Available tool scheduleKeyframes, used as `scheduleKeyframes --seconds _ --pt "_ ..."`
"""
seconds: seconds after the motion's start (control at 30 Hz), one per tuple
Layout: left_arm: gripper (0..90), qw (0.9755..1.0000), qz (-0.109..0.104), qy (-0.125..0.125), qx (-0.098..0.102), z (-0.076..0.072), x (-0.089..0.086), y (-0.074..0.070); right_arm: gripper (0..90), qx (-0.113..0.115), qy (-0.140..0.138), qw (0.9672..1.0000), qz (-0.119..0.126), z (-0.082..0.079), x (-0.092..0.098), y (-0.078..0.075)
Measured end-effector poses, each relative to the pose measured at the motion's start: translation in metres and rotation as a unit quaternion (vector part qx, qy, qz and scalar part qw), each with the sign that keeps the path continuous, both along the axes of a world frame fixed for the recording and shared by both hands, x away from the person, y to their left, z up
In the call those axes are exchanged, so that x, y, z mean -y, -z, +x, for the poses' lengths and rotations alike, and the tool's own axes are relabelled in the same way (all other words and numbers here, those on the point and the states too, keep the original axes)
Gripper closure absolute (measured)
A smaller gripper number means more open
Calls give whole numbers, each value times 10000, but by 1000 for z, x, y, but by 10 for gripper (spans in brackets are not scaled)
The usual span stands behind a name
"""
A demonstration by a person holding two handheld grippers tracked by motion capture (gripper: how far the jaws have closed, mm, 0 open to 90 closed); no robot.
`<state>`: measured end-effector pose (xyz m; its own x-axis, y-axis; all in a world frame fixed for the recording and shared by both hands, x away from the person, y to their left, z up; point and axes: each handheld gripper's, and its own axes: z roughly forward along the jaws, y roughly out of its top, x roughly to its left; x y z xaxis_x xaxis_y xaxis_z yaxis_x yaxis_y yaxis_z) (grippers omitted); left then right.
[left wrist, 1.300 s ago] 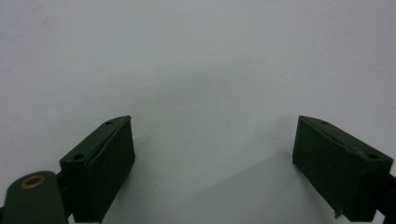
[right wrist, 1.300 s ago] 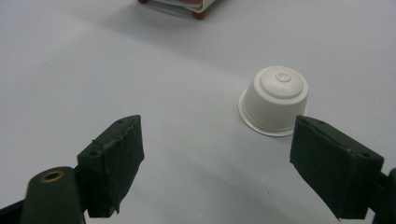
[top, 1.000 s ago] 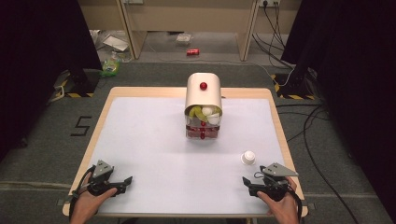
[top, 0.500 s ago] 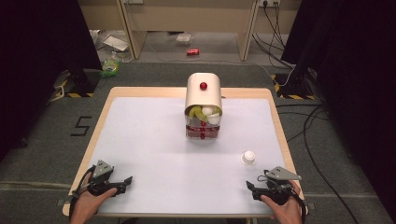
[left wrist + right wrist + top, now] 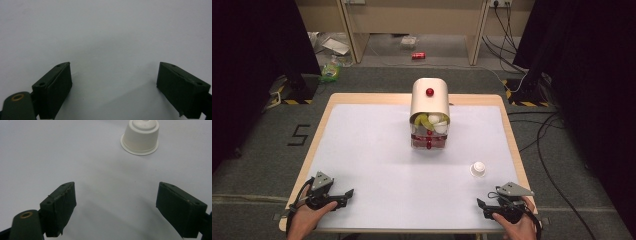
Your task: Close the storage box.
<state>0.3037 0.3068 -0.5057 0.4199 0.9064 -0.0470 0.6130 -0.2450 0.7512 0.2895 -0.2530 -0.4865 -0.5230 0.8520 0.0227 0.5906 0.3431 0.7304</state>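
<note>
High view: you hold both tools at the near edge of the white table, the left gripper at the near left corner and the right gripper at the near right, each empty. The small white capsule stands alone on the table, near the right gripper and just ahead of it, well apart from the cream dispenser at the table's middle, whose clear lower part is stocked with white and yellow-green pieces. By the look of things you are at the approach, with the pickup not yet begun.

Left gripper view: the left gripper has its jaws spread wide over bare tabletop, nothing between them.

Right gripper view: the right gripper is likewise spread wide and holds nothing. The capsule sits ahead of the jaws and a little right of their centre line, apart from both. It rests flange-down with the narrow domed end up, so its long axis runs vertical. Your next move likely calls for pushing forward with a slight shift right, bracketing the tapered body above the flange, then squeezing gently so it does not tip.
</note>
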Motion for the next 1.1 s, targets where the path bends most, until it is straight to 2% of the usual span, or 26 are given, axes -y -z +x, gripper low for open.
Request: scheduleKeyframes --seconds 0.17,0.23,0.33,0.87,1.1 --pt "123 10000 1 -1 0 0 0 0 169 -63 11 10000 -63 -3 -1 3" --pt "123 10000 1 -1 1 0 0 0 169 -118 -10 9998 -182 -4 -3 5" --pt "123 10000 4 0 1 0 0 0 170 -82 -48 9997 -224 -5 -3 6" --pt "123 10000 4 0 0 0 0 0 159 91 2 9999 -108 -11 -1 11" --pt "123 10000 3 -1 0 0 0 0 159 94 0 9999 -99 -11 -1 11"
